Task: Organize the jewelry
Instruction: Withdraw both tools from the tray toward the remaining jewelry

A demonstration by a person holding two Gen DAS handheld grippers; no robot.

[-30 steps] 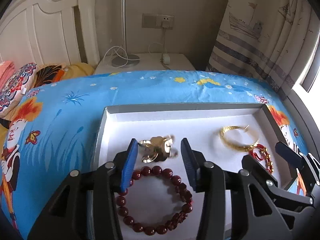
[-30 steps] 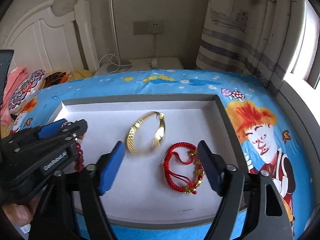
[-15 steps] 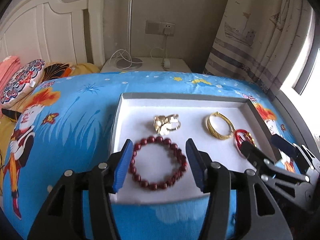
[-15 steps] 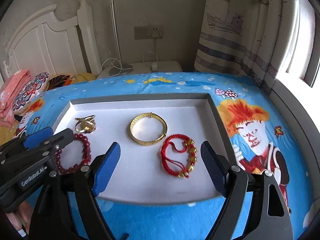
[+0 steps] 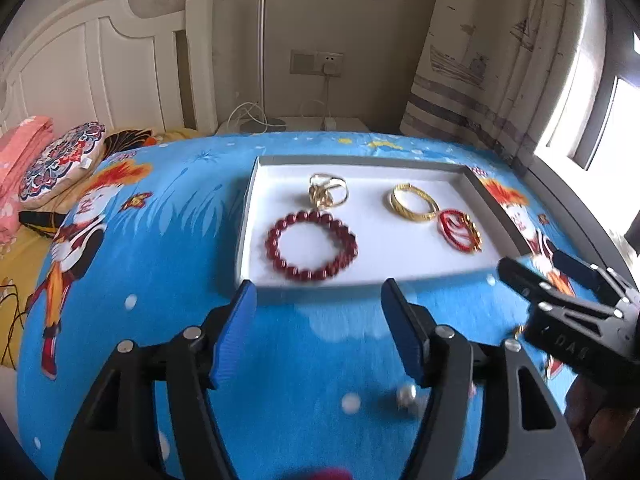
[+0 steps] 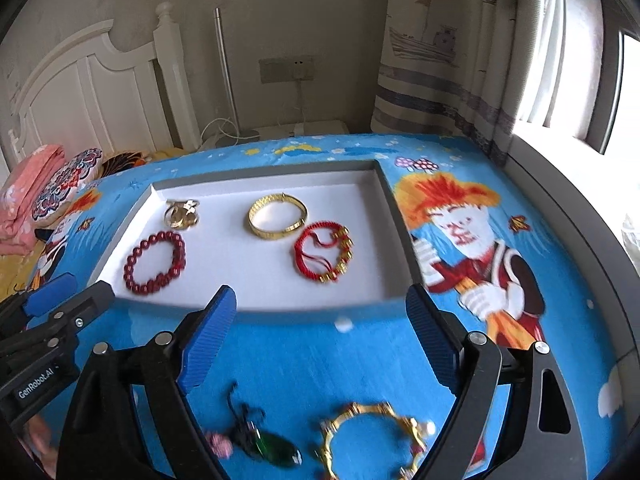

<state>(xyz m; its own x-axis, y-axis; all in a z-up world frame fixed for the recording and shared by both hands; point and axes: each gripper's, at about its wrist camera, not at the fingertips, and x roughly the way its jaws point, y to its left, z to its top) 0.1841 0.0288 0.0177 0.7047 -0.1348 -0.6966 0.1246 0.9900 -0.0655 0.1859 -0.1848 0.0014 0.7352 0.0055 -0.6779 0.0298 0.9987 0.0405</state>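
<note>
Jewelry tray (image 6: 400,236), shallow, white floor, grey rim, lies flat on a blue cartoon-print bedspread (image 6: 320,356). Four pieces inside, none touching the walls:
- dark red bead bracelet (image 6: 155,262), near left corner region, lying flat and round.
- gold flower-topped ring or clasp piece (image 6: 182,213), just behind the beads; detail too small to tell which.
- gold bangle (image 6: 277,217), centre rear.
- red cord bracelet with gold beads (image 6: 324,256), just in front and right of the bangle, edges near or touching; cannot tell which.

Outside the tray, on the bedspread at the bottom of the right wrist view, motion-blurred and partly cut off by the gripper frame: a gold bracelet with small studs (image 6: 372,436) and a green pendant on a dark cord (image 6: 264,442) with a pink blob beside it.

Right gripper (image 6: 320,332): jaws spread wide, nothing between them, poised above the bedspread short of the tray's near rim. Left gripper (image 5: 318,330): jaws likewise wide apart and empty, in front of the near rim by the beads. A small silvery object (image 5: 406,396) lies blurred below its right finger; unidentifiable.
</note>
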